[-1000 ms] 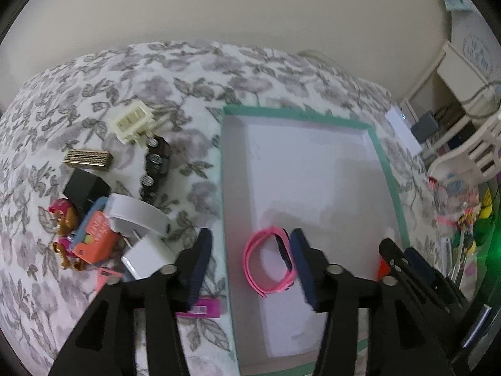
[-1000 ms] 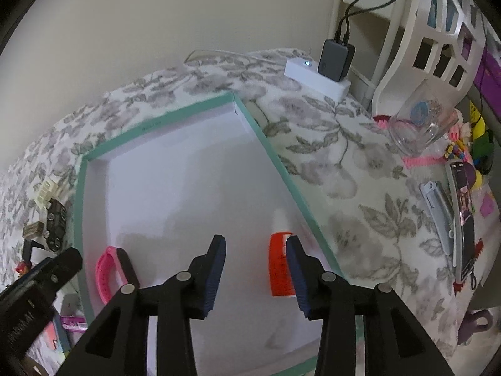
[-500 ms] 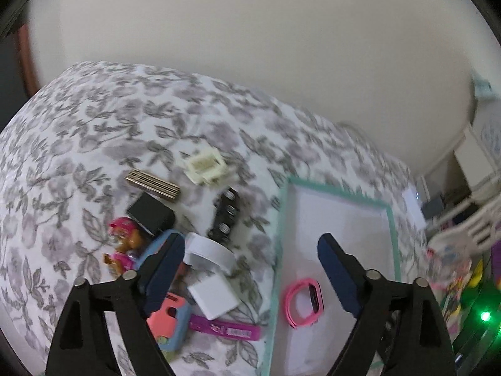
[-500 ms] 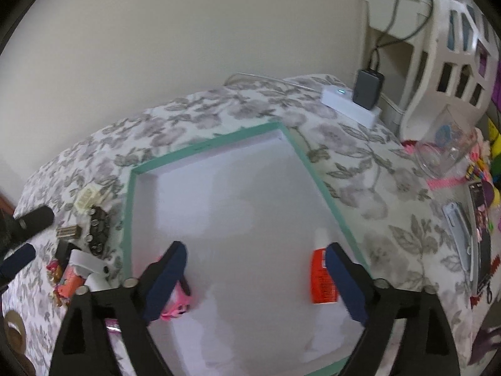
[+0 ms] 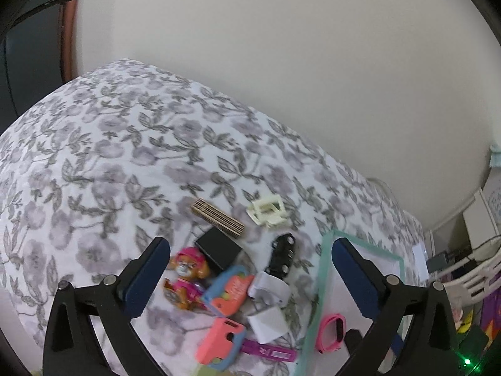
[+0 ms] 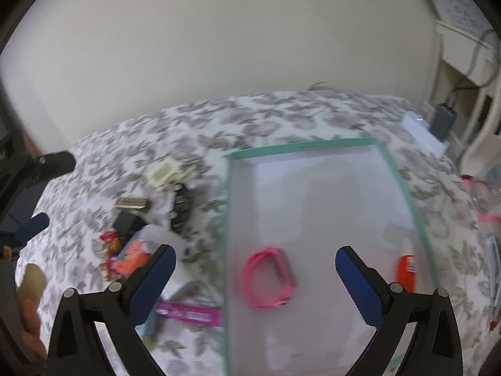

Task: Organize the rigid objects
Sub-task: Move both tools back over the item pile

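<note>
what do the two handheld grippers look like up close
Both look alike. The left gripper and the right gripper each have two black, angular plastic arms with open triangular cut-outs and small round silver pivot bolts. The fingers carry long dark blue pads with a fine grippy texture. No cables, markings or sleeves show.
</note>
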Demonstrator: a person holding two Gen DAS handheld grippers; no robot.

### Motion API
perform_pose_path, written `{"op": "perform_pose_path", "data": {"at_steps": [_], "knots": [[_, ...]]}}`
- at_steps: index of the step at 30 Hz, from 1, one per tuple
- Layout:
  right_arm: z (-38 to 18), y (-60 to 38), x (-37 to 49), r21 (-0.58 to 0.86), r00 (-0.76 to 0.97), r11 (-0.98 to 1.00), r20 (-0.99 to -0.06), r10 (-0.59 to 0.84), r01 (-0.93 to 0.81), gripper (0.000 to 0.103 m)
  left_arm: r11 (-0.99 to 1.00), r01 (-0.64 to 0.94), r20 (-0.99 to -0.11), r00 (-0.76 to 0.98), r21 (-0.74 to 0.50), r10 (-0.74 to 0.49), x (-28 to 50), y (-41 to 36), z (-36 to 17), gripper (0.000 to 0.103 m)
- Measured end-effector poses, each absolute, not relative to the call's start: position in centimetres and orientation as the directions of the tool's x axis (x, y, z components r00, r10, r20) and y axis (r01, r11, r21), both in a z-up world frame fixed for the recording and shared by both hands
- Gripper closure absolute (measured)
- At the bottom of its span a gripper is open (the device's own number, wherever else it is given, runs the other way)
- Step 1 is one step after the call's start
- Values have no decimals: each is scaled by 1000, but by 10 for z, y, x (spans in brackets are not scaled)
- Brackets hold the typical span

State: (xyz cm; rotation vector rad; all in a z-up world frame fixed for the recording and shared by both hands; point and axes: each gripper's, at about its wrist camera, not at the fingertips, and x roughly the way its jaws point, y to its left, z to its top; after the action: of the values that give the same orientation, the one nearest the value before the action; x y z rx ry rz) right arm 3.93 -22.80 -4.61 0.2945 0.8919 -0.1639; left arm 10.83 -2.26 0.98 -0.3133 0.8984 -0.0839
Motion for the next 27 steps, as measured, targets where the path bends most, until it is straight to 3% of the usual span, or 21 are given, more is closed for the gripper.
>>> {"op": "perform_pose_path", "data": {"at_steps": [7, 14, 27], "knots": [[-52, -184, 52, 202, 576, 972, -811, 98, 118, 0, 952, -116, -808, 564, -282, -171, 106, -1, 0, 0], [-71, -165, 54, 209, 495, 977, -854, 163, 38, 0, 969, -177, -926, 365, -173, -99, 103, 3, -43, 0], [-77, -220, 47, 197, 469, 938, -882, 43, 285, 0, 983, -145, -976, 198, -117, -87, 91, -12, -85, 2]]}}
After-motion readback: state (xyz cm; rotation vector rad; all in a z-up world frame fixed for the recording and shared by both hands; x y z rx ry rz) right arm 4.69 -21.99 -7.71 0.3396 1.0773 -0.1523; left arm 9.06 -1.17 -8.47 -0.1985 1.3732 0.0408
